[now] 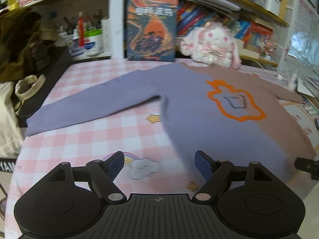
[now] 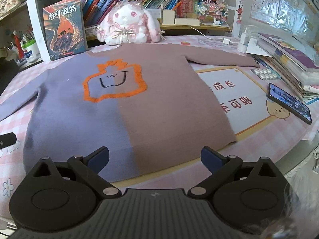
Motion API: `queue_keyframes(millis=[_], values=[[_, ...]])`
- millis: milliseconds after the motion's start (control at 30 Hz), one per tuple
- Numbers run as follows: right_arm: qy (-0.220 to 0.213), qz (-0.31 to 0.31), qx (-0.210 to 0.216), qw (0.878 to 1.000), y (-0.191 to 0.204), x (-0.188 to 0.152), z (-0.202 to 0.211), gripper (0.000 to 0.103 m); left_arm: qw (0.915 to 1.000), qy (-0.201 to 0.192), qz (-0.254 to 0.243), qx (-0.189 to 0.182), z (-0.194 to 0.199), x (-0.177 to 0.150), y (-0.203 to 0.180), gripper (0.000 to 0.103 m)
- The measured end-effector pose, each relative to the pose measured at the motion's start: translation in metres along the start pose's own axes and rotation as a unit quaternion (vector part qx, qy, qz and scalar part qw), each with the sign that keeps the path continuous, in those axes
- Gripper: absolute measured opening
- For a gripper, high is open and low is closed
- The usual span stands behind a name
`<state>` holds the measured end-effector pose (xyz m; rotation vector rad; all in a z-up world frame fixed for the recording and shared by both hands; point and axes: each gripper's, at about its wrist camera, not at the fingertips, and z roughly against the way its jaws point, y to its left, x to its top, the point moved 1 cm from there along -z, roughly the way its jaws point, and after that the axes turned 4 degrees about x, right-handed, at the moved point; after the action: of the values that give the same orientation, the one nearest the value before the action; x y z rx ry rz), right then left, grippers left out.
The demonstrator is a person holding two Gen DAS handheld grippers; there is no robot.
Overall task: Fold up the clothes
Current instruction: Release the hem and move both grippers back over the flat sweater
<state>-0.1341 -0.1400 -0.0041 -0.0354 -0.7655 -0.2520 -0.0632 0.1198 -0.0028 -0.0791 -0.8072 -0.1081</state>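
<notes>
A sweater (image 2: 123,103), half purple and half mauve with an orange-outlined face on the chest, lies flat and spread out on the pink checked table, both sleeves stretched sideways. It also shows in the left wrist view (image 1: 199,107), with its purple sleeve (image 1: 93,101) reaching left. My left gripper (image 1: 159,164) is open and empty, over the table just before the sweater's lower left hem. My right gripper (image 2: 155,158) is open and empty, just above the middle of the bottom hem. A tip of the left gripper shows at the left edge of the right wrist view (image 2: 7,139).
A plush rabbit (image 2: 127,25) and a standing book (image 2: 64,27) sit at the table's back edge. A phone (image 2: 289,102), pill blister (image 2: 265,73) and stacked books (image 2: 289,59) lie at the right. A dark coat (image 1: 22,39) hangs at the left.
</notes>
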Motion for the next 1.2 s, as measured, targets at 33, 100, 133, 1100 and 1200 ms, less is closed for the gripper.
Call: queue_keyframes(millis=[33,100,133,1100,1200], values=[[0.000,0.002,-0.003,1.000,0.004,0.000,0.001,0.100,1.0000,0.000,0.006,0.004,-0.001,0.001,0.007,0.080],[0.002,0.005,-0.007,1.000,0.010,-0.001,0.001,0.100,0.9997,-0.004,0.018,0.014,-0.003,0.002,0.021,0.080],[0.003,0.006,-0.009,1.000,0.012,-0.001,0.001,0.100,0.9995,-0.006,0.024,0.021,-0.003,0.003,0.028,0.080],[0.031,0.074,0.004,0.997,0.057,0.012,-0.024,0.100,0.9630,-0.049,0.191,0.184,-0.035,0.013,0.176,0.080],[0.032,0.075,0.000,0.997,0.056,0.011,-0.024,0.100,0.9579,-0.048,0.217,0.182,-0.042,0.013,0.187,0.077]])
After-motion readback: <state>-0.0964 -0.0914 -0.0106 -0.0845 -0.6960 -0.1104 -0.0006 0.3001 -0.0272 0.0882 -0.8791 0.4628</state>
